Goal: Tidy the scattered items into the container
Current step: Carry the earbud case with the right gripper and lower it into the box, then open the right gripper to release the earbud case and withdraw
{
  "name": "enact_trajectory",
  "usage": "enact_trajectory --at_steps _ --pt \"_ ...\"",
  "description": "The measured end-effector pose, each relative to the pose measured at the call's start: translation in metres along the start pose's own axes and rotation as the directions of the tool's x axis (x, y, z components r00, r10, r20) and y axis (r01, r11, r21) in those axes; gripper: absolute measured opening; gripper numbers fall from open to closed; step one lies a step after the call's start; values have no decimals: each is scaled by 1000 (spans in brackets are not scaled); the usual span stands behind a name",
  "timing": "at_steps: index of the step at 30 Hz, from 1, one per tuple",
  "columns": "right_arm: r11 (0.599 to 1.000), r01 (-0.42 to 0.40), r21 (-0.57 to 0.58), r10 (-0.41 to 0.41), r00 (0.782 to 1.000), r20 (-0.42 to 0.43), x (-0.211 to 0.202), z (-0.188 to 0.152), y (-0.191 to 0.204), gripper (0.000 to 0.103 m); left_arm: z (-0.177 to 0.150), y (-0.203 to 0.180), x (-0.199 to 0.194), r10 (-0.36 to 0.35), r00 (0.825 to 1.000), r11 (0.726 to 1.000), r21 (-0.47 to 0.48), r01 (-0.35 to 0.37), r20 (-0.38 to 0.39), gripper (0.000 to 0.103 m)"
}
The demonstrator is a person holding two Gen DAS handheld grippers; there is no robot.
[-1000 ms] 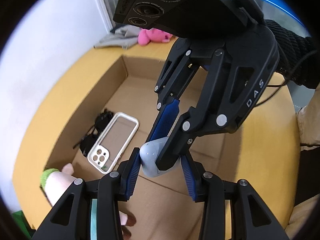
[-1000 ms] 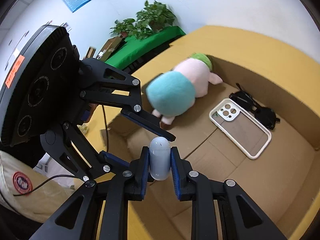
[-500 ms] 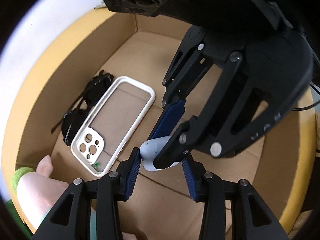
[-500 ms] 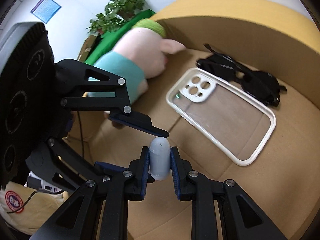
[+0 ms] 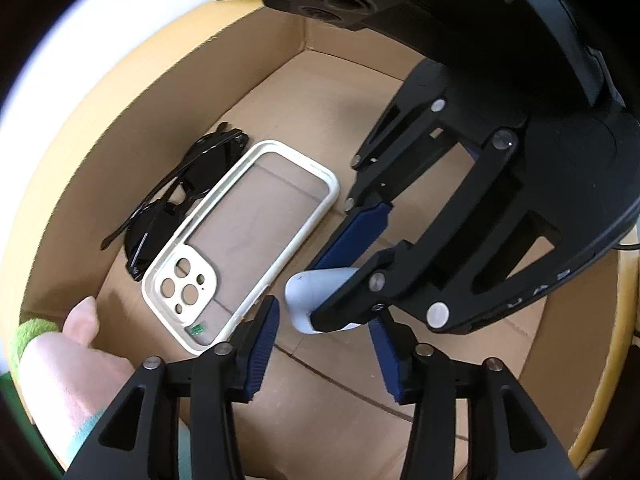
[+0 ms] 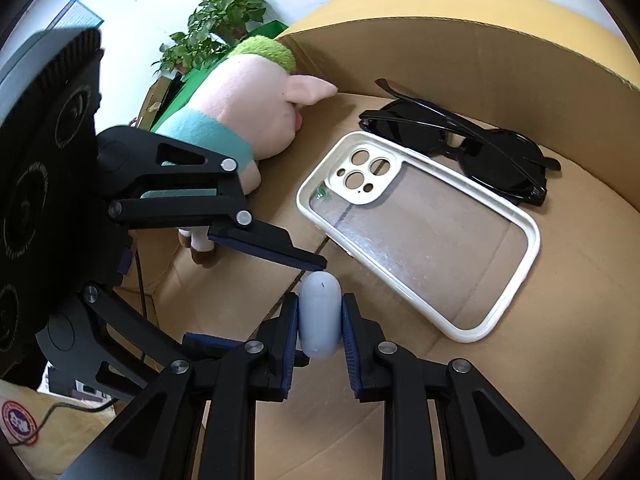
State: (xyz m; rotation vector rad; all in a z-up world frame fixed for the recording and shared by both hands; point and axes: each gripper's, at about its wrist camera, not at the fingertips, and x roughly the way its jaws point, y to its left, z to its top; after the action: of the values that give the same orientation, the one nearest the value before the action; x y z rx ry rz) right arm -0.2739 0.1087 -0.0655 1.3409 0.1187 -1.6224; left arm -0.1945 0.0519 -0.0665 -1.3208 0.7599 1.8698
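We find the pale blue-grey capsule [image 6: 319, 314], smooth and rounded, clamped between the pads of the right gripper [image 6: 320, 320] and held low over the floor of the cardboard box [image 6: 480, 60]. Risk noted: its slick, curved shell could squirt from the pads or roll once freed, striking the phone case [image 6: 420, 232] just beside it. The left gripper [image 5: 324, 344] stands spread and empty, close enough to foul the release. Sunglasses [image 6: 472, 148] and a plush pig [image 6: 248, 104] already lie inside.
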Motion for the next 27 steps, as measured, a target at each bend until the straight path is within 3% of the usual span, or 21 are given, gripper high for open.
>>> enact_trajectory --at_steps 8,10,13,17,19,22,27 --pt "998 56 16 -56 998 -20 0 -8 3 32 -12 -10 -4 36 999 999 -27 -36 -4 50" --pt "996 86 26 -85 996 -20 -1 -9 2 49 -16 -12 -8 35 999 999 -39 -34 5 50" --pt "993 110 47 -110 994 -2 -8 -9 -1 65 -21 -16 -18 47 999 998 -52 -46 20 50" --pt "988 147 41 -148 988 31 -26 -11 7 72 -30 -18 -37 78 995 992 -101 -73 56 50" --pt "984 179 28 -180 982 62 -41 -16 18 86 -38 -20 -54 87 991 988 -137 -73 98 50" --pt "967 255 13 -255 957 137 -72 -29 37 103 -55 -26 -87 90 977 976 -213 -48 192 52" --pt "946 325 -23 -308 914 264 -113 -64 84 103 -70 -32 -141 153 923 931 -366 -14 353 73"
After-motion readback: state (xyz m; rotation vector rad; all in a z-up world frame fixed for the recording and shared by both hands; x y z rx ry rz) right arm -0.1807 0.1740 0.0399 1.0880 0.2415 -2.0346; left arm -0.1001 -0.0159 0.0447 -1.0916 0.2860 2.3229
